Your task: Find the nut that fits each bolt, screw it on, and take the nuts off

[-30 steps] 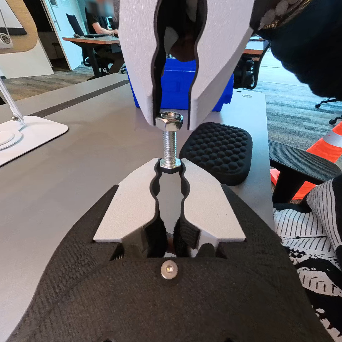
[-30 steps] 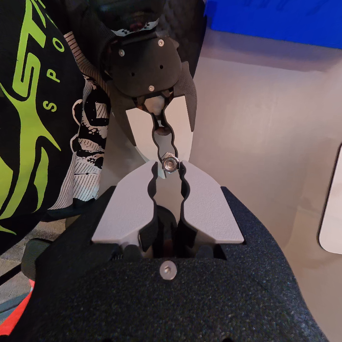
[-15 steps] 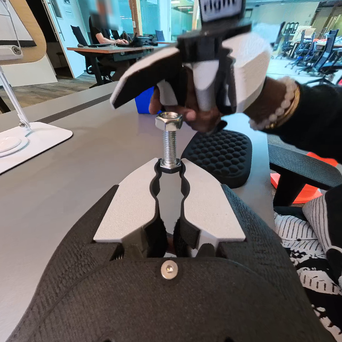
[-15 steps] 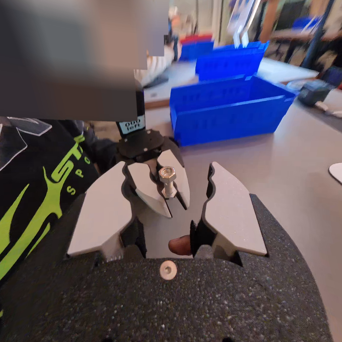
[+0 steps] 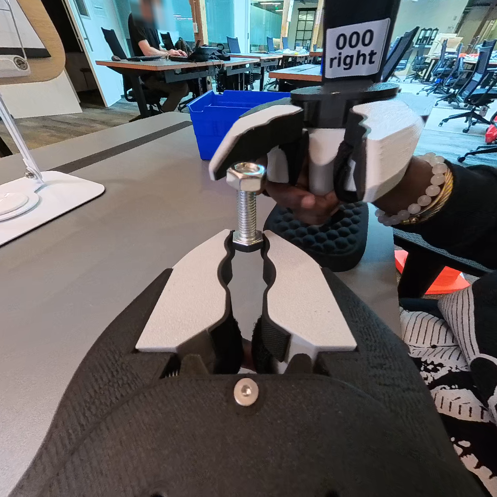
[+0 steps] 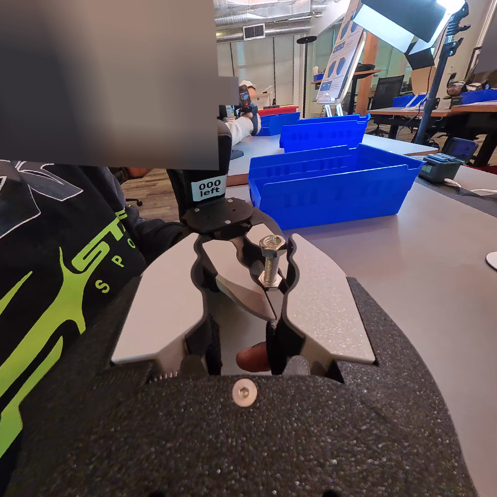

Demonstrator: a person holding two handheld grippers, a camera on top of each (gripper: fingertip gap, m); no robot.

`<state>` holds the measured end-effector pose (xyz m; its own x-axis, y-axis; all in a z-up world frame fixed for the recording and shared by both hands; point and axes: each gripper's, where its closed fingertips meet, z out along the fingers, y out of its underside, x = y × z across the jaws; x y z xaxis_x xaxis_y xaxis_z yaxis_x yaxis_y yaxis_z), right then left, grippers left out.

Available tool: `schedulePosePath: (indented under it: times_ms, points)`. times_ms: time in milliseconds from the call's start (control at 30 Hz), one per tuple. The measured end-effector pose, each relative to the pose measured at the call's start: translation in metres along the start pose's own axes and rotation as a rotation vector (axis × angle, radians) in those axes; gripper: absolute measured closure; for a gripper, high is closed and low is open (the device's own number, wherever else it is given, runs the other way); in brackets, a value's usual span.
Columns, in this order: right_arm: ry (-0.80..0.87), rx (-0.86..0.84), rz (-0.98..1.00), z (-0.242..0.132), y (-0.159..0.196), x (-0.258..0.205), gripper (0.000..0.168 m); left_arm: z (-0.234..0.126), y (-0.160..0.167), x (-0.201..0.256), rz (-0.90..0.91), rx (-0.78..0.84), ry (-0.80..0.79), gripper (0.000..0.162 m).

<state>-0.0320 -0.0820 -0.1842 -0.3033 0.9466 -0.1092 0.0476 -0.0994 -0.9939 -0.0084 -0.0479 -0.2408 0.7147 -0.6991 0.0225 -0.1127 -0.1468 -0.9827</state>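
Note:
My left gripper (image 5: 247,242) is shut on the hex head of a silver bolt (image 5: 246,212) and holds it upright above the grey table (image 5: 107,242). A silver nut (image 5: 247,178) sits at the top end of the thread. My right gripper (image 6: 244,242) is open and comes in level from the side. The nut (image 6: 272,246) lies between its fingers, close to the right finger (image 6: 317,290). The bolt (image 6: 271,269) and the left gripper (image 6: 269,289) show in the right wrist view. The right gripper (image 5: 287,183) shows in the left wrist view behind the nut.
A blue bin (image 5: 215,123) (image 6: 330,193) stands at the back of the table. A black honeycomb pad (image 5: 322,242) lies by the right edge. A white stand base (image 5: 53,193) is at the left. A person's torso (image 6: 53,269) is close on the left. Left tips to right tips: about 6 cm.
My right gripper was shut on the nut from above. It let go, opened and swung round to the nut's side. The left gripper and bolt stayed still.

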Motion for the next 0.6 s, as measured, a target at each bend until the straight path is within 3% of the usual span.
schedulePosePath:
  times_ms: [600]
  points:
    - [0.040, 0.004, 0.005, -0.0047, 0.0024, 0.0036, 0.113, 0.0004, 0.0002, -0.0016, -0.009, 0.001, -0.005, 0.144]
